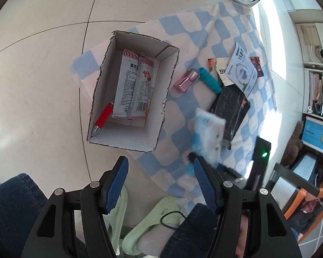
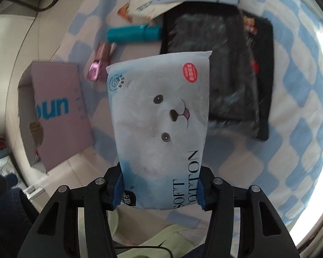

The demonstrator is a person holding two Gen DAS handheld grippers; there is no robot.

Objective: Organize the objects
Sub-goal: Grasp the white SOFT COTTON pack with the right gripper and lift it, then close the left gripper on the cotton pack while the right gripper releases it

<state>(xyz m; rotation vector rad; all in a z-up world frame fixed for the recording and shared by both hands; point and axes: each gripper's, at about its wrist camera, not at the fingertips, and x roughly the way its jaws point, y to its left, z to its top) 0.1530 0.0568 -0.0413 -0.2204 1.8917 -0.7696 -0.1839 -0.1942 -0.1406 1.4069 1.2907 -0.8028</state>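
Home interior: tiled floor (image 1: 43,64), blue-checked cloth (image 1: 204,32) spread on it, slippers (image 1: 152,219), cluttered shelves (image 1: 316,64) along wall.

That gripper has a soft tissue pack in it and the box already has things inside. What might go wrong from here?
Three risks, as I judge it:
1. The right gripper clamps only the bottom end of the tissue pack, so it may flop or slip.
2. The box already holds snack packets and a red pen; the pack may sit crooked.
3. The pink bottle lies close beside the box and might get knocked.
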